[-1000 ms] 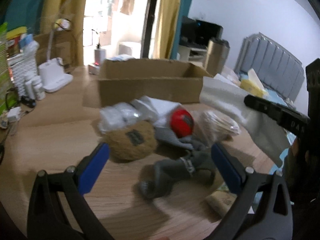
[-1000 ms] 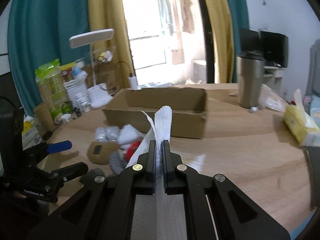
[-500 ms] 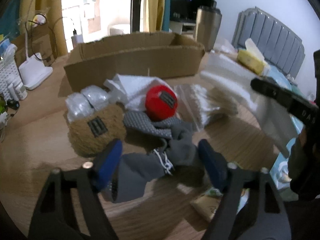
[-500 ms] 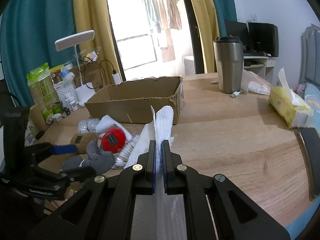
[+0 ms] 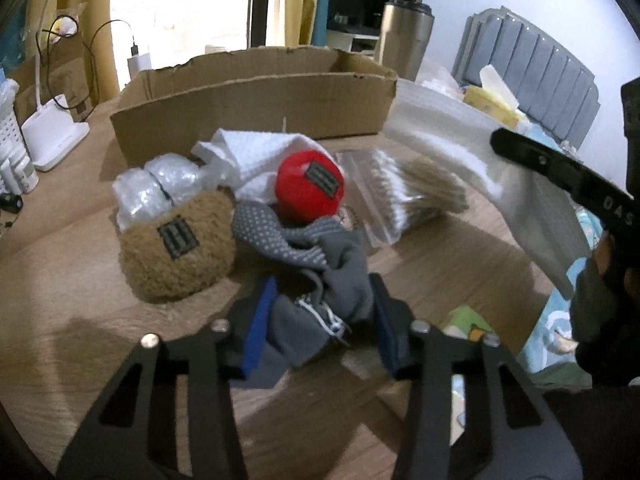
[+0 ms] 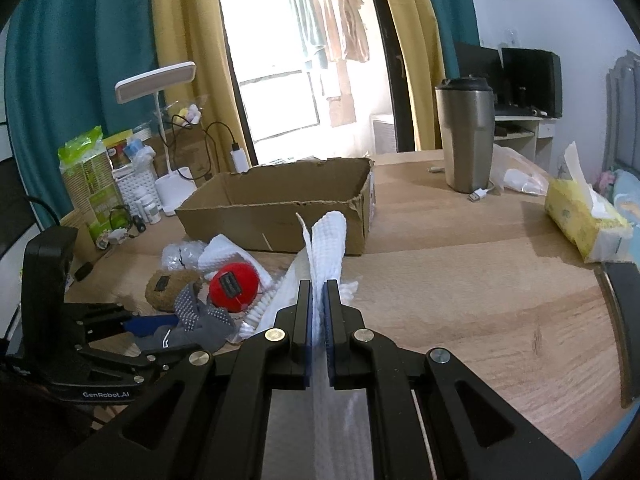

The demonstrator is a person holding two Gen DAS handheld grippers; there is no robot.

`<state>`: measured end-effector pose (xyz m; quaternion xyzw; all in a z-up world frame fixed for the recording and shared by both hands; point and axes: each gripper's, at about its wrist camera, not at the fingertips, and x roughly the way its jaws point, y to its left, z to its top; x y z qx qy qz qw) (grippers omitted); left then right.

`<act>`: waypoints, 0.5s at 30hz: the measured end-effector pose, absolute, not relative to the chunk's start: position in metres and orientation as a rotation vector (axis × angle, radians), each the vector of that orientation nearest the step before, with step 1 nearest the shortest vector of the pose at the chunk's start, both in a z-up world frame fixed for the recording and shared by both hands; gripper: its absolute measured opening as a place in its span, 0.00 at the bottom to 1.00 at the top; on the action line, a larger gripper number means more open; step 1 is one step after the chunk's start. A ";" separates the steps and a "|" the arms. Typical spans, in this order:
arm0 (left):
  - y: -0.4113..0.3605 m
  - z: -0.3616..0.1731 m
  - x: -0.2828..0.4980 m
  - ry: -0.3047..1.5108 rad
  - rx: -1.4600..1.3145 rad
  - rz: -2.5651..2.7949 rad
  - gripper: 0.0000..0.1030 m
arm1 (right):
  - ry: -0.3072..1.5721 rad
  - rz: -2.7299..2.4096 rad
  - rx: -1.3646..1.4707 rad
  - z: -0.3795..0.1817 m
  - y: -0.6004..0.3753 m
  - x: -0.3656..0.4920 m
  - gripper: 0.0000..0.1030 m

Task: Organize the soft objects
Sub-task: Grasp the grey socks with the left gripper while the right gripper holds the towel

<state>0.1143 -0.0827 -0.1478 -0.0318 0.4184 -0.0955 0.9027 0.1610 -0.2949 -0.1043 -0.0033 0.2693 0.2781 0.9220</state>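
My left gripper (image 5: 320, 320) is closed around a bunched grey sock (image 5: 316, 320) at the near edge of a pile on the wooden table. The pile holds a brown plush pouch (image 5: 176, 248), a red plush ball (image 5: 310, 184), a dotted grey sock (image 5: 276, 236), a white waffle cloth (image 5: 256, 156), bubble wrap (image 5: 152, 184) and a clear bag of cotton swabs (image 5: 408, 192). My right gripper (image 6: 318, 296) is shut on a white waffle cloth in clear wrap (image 6: 326, 248), held above the table right of the pile; it also shows in the left wrist view (image 5: 460, 152).
An open cardboard box (image 6: 280, 204) stands behind the pile. A steel tumbler (image 6: 466, 136) and a yellow tissue pack (image 6: 584, 220) stand to the right. A desk lamp (image 6: 160, 92), bottles and a white basket (image 6: 132, 184) crowd the left side.
My left gripper has moved forward and down onto the grey sock and its fingers have closed in around it. My right gripper has drawn back with the cloth in it.
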 end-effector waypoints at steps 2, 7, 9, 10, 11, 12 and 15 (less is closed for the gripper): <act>-0.079 -0.144 0.110 0.846 -0.081 -0.208 0.42 | 0.549 0.570 -0.014 -0.102 -0.292 0.160 0.06; -0.070 -0.117 0.095 0.714 -0.106 -0.247 0.42 | 0.522 0.566 -0.027 -0.093 -0.287 0.157 0.06; -0.067 -0.107 0.090 0.672 -0.102 -0.249 0.42 | 0.511 0.567 -0.033 -0.088 -0.285 0.156 0.06; -0.065 -0.103 0.089 0.657 -0.105 -0.250 0.42 | 0.503 0.568 -0.037 -0.086 -0.284 0.156 0.06; -0.061 -0.098 0.088 0.640 -0.109 -0.244 0.42 | 0.498 0.569 -0.041 -0.084 -0.283 0.156 0.06; -0.059 -0.095 0.088 0.630 -0.113 -0.241 0.42 | 0.492 0.569 -0.047 -0.081 -0.282 0.156 0.06; -0.052 -0.086 0.089 0.601 -0.123 -0.231 0.42 | 0.473 0.570 -0.057 -0.074 -0.279 0.158 0.06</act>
